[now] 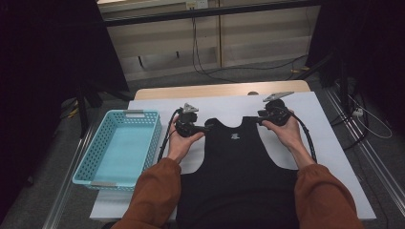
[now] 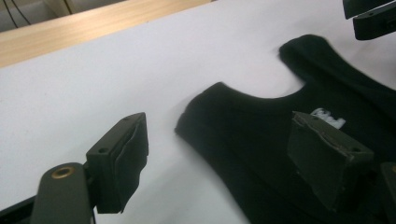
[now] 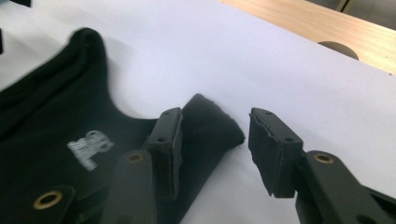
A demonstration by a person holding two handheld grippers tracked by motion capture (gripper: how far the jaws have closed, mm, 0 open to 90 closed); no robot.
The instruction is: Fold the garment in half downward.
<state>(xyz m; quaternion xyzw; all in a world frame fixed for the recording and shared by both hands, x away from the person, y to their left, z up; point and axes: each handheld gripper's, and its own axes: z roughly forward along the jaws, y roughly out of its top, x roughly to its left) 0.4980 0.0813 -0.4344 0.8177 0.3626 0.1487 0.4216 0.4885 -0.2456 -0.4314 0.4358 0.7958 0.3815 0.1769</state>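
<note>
Black tank top (image 1: 236, 162) lies flat on white sheet (image 1: 329, 143), neck away from person. High view adds teal basket (image 1: 119, 145) at left, empty. Left gripper (image 2: 224, 154): jaws wide apart around one shoulder strap (image 2: 205, 112), not pinching. Right gripper (image 3: 217, 149): jaws apart, other strap end (image 3: 210, 126) between them, pads not pressing. Wood table edge (image 3: 303, 18) beyond sheet.

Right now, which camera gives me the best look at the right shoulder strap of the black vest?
The right gripper view: the strap end lies between the open right gripper, apart from both pads. The high view shows the whole vest flat on the white sheet, strap small. The left gripper view shows that strap far off.
</note>
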